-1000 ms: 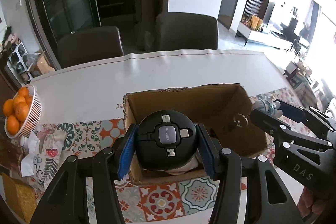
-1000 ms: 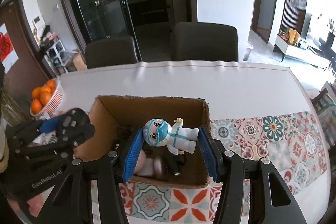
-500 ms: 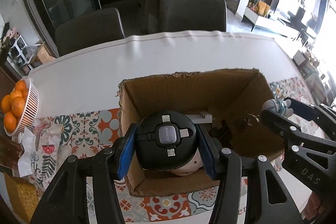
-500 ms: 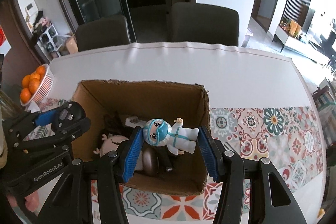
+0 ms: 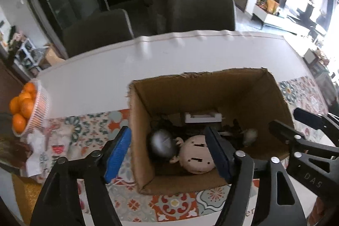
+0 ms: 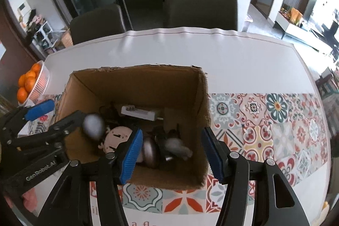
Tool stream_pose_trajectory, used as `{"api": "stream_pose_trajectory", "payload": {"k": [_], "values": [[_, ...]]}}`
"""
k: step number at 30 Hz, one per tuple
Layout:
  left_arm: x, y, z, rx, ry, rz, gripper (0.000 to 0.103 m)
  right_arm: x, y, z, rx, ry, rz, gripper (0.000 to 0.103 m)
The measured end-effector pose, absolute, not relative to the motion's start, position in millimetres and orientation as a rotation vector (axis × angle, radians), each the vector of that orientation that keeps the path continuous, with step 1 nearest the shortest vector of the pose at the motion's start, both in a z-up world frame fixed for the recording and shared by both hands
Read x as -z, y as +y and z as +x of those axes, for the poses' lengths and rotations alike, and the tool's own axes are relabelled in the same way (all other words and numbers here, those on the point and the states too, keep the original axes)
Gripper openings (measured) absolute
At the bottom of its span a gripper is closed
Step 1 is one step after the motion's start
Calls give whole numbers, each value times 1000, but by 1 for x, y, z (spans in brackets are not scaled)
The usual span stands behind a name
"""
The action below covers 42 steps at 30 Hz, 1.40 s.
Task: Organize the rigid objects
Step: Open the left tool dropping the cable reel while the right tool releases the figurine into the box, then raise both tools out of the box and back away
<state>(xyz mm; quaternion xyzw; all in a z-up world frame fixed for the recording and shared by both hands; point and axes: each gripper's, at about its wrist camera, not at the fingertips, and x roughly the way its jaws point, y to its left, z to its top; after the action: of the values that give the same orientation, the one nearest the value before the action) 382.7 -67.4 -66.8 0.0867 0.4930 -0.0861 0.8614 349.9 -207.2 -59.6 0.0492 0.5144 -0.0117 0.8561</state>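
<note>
Both sets of fingers had just been opening, nothing gripped. Black round charger (image 5: 162, 146) blurred, below left gripper (image 5: 169, 153) inside cardboard box (image 5: 211, 86); figurine (image 6: 177, 146) below right gripper (image 6: 170, 154), box's right side.

An open brown cardboard box (image 5: 211, 94) fills the lower centre of both views, flaps gone, rim ragged. A round black puck-shaped object (image 5: 162, 147), motion-blurred, shows at lower left inside it, against a beige doll head (image 5: 198, 159) lying face up. At the far wall lies a flat white rectangular block (image 5: 202, 117). In the right wrist view a blurred grey-white figurine (image 6: 178, 146) sits lower right of centre, beside a brown rounded piece (image 6: 150, 151); dark tangled items lie between
</note>
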Motion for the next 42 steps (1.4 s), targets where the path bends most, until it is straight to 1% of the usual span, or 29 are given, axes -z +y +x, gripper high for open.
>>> {"api": "stream_pose_trajectory", "payload": {"k": [1,3,8,10,11,12,13,16,18,23,27,42], "values": [[62,-66,378,176,1017,175,75,58,-208,348,30,1075,108,61],[57,-62,372,157,1001,167,83,52,-208,341,39,1052,111,66],[42,-54,352,140,947,146,89,38,-206,324,41,990,130,71],[36,-53,344,137,922,150,93,32,-207,316,54,961,124,73],[33,-52,339,135,905,149,96,27,-206,311,62,942,121,75],[28,-51,333,132,887,149,97,23,-205,305,72,925,117,79],[24,-49,326,123,862,146,97,19,-205,300,79,908,117,80],[10,-45,308,92,793,147,103,6,-205,284,96,852,116,81],[3,-42,298,81,757,148,103,-3,-203,273,112,815,105,83],[-17,-35,269,65,673,130,103,-25,-197,243,122,722,94,85],[-30,-31,247,70,631,110,103,-41,-192,218,134,646,74,89],[-66,-27,172,51,477,99,103,-77,-189,155,143,520,63,89]]}}
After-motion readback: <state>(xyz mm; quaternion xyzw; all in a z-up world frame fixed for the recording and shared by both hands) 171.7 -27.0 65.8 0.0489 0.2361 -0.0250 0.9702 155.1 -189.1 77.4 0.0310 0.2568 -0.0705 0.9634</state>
